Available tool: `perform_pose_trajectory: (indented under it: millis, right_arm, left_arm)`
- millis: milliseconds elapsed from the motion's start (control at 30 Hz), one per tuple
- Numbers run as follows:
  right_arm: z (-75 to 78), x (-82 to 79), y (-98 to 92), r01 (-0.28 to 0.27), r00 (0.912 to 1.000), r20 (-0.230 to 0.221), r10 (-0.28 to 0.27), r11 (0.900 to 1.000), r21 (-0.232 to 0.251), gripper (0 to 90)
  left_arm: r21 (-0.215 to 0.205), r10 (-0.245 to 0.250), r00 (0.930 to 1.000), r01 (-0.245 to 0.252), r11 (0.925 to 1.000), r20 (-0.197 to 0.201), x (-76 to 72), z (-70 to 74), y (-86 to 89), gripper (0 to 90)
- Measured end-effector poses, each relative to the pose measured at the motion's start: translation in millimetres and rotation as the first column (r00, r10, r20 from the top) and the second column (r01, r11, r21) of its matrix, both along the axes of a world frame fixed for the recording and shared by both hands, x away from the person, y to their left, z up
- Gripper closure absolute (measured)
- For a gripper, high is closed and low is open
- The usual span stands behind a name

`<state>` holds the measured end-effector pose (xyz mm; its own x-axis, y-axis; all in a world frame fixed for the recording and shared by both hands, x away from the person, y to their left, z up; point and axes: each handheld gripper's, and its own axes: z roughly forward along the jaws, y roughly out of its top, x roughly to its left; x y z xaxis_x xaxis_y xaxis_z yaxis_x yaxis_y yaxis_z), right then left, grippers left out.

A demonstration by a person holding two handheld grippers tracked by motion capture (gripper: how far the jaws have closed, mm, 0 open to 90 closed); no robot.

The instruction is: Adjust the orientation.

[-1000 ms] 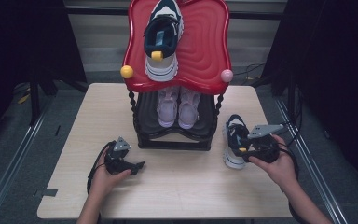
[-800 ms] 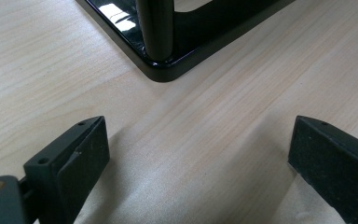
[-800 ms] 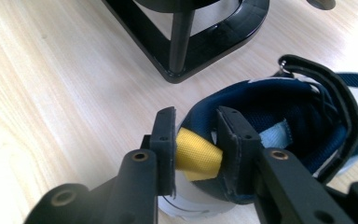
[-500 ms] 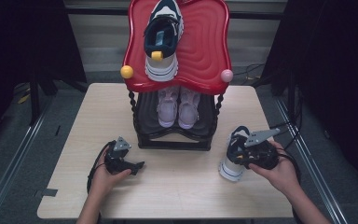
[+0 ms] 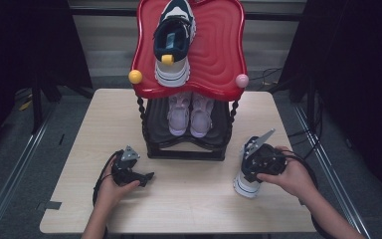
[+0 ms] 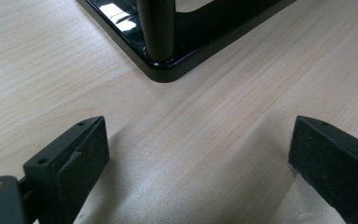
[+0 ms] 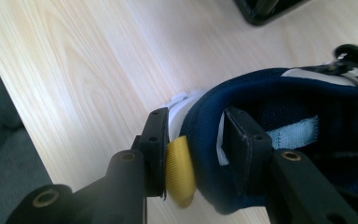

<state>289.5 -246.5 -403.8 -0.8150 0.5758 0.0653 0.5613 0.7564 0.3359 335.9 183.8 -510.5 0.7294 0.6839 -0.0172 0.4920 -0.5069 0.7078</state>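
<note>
Broadly, the worktop carries a black two-tier rack at its far middle, topped by a red tray holding a navy sneaker, with a pale pink pair on the shelf beneath. Near the right edge, the matching navy shoe rests on the wood, its heel collar pinched by the right gripper; one of the fingers presses the yellow heel tab, the other sits inside, having just loosened slightly. The left gripper hovers near the front edge, spread wide and empty.
</note>
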Motion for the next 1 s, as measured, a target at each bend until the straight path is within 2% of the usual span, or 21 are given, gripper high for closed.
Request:
perform_pose_trajectory:
  millis: [67,233,300,367,500,533,633,667,833,933,967,1000]
  right_arm:
    - [0.4,3.8,4.1,-0.008,0.9993,-0.036,0.007,0.999,-0.048,61.7]
    - [1.4,9.6,9.6,-0.054,0.9958,-0.079,0.046,0.994,-0.099,61.8]
    - [-0.1,12.0,11.9,-0.081,0.9934,-0.092,0.069,0.989,-0.126,62.0]
    - [-1.4,14.9,13.2,-0.113,0.9888,-0.113,0.098,0.984,-0.135,62.9]
    - [-4.1,19.2,17.3,-0.147,0.9794,-0.163,0.119,0.974,-0.17,62.4]
    - [-6.8,21.4,17.2,-0.168,0.9762,-0.165,0.14,0.971,-0.17,62.4]
    - [-11.9,22.6,21.6,-0.18,0.9662,-0.218,0.138,0.966,-0.185,62.4]
    - [-13.9,23.3,22.2,-0.19,0.9649,-0.219,0.145,0.961,-0.199,62.8]
    - [-19.4,24.5,24.9,-0.228,0.9536,-0.245,0.176,0.952,-0.204,66.1]
    - [-21.1,25.1,24.8,-0.239,0.95,-0.25,0.188,0.952,-0.193,66.9]
    - [-20.9,25.0,25.3,-0.248,0.9475,-0.254,0.194,0.948,-0.201,66.9]
    - [-21.0,24.8,25.4,-0.248,0.9476,-0.253,0.194,0.948,-0.2,66.8]
  left_arm:
    - [-0.002,-0.003,1.0,0.003,1.0,0.0,0.3,-0.1,0.2,4.5]
    - [0.001,-0.002,1.0,0.002,1.0,-0.001,0.9,0.1,0.7,4.5]
    - [0.0,-0.005,1.0,0.005,1.0,-0.003,1.1,0.1,0.9,4.6]
    - [0.0,-0.005,1.0,0.005,1.0,-0.003,1.1,0.1,0.9,4.5]
    - [0.0,-0.005,1.0,0.005,1.0,-0.003,1.1,0.1,0.9,4.5]
    - [0.0,-0.005,1.0,0.005,1.0,-0.003,1.1,0.1,0.9,4.5]
    - [0.0,-0.004,1.0,0.004,1.0,-0.002,1.1,0.1,0.8,4.5]
    - [0.0,-0.005,1.0,0.005,1.0,-0.003,1.1,0.1,0.9,4.5]
    - [0.0,-0.005,1.0,0.005,1.0,-0.003,1.1,0.1,0.9,4.5]
    - [0.001,-0.003,1.0,0.003,1.0,-0.001,1.0,0.1,0.8,4.5]
    - [0.001,-0.003,1.0,0.003,1.0,-0.001,1.0,0.1,0.8,4.5]
    - [0.001,-0.003,1.0,0.003,1.0,-0.001,1.0,0.1,0.8,4.5]
